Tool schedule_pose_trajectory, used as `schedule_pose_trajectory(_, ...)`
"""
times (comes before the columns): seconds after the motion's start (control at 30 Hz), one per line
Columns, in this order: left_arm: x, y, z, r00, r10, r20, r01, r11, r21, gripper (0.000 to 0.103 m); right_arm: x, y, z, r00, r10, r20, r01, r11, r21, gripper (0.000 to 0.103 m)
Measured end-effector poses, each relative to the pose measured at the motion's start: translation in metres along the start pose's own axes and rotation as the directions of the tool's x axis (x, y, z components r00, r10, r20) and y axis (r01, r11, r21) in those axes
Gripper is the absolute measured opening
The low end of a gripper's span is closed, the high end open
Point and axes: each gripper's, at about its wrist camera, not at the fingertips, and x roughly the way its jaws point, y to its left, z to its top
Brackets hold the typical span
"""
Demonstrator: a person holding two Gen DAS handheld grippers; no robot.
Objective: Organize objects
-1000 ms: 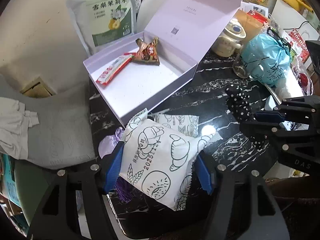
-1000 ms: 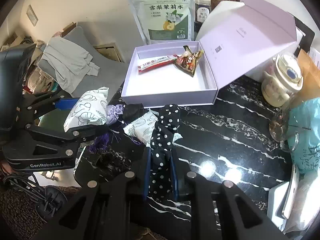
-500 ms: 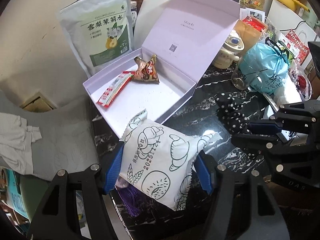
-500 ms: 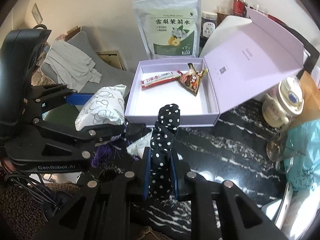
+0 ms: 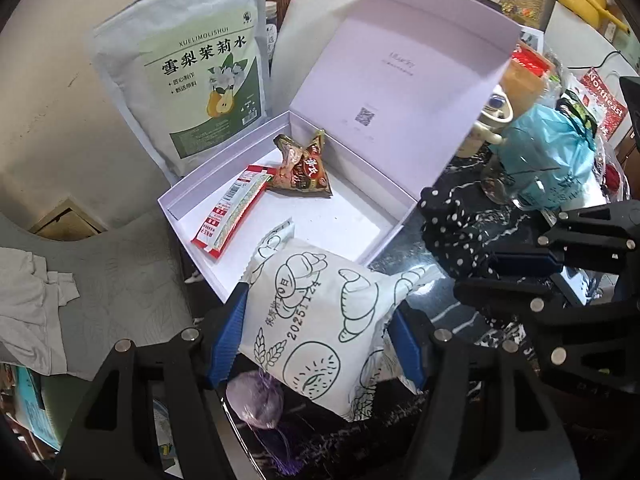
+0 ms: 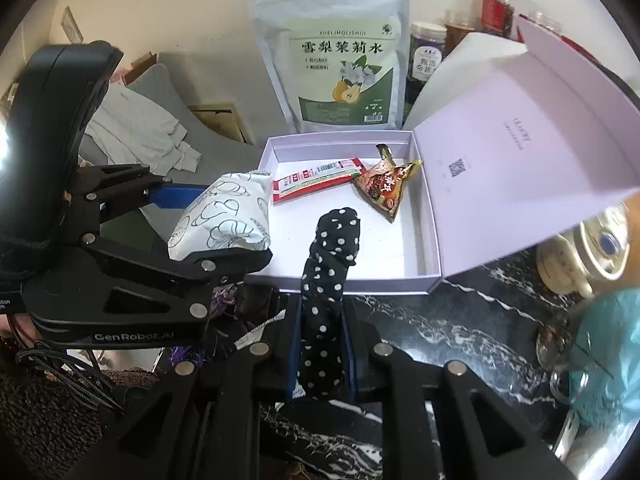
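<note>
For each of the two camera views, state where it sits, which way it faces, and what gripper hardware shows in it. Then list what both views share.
Left wrist: sits on the left gripper, facing forward over the bread packet toward the open lilac box; the right gripper shows at right.
Right wrist: sits on the right gripper, facing the box along the polka-dot cloth; the left gripper shows at left.
Shared: box, red sachet, brown snack, green pouch, both held items.

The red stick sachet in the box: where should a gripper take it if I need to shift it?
Grip the red stick sachet across its narrow width near mid-length, coming from above. It lies flat on the box floor, long and thin, its far end touching the triangular snack packet.
</note>
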Motion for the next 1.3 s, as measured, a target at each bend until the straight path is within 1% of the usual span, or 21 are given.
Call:
schedule_pose_trajectory(0.27,0.035,0.023,0.017,0.999,0.004,-0.048,-0.006,0.999,-0.036,0.064,0.035,-0.009,0.026,0.998,0.041,-0.051,-0.042,0.999,-0.018,0.017)
schedule_pose_trajectory(0.6,0.068,0.055,0.038,0.994,0.053,-0.093,-0.058,0.997,-0.059,0.064,0.074,-0.018,0.06,0.995,0.08,-0.066,-0.084,0.995,-0.055,0.017)
schedule_pose_trajectory(0.87,0.097,0.073,0.06,0.992,0.069,-0.11,-0.076,0.996,-0.055,0.064,0.1,-0.034,0.083,0.995,0.075,-0.067,-0.079,0.995,-0.061,0.017)
schedule_pose_trajectory(1.1,0.126,0.083,0.074,0.991,0.048,-0.128,-0.053,0.998,-0.042,0.064,0.124,-0.046,0.099,0.995,0.066,-0.078,-0.072,0.995,-0.064,0.017)
schedule_pose_trajectory(1.3,0.148,0.09,0.084,0.991,0.05,-0.127,-0.054,0.998,-0.032,0.064,0.142,-0.054,0.108,0.994,0.064,-0.083,-0.068,0.997,-0.048,0.017)
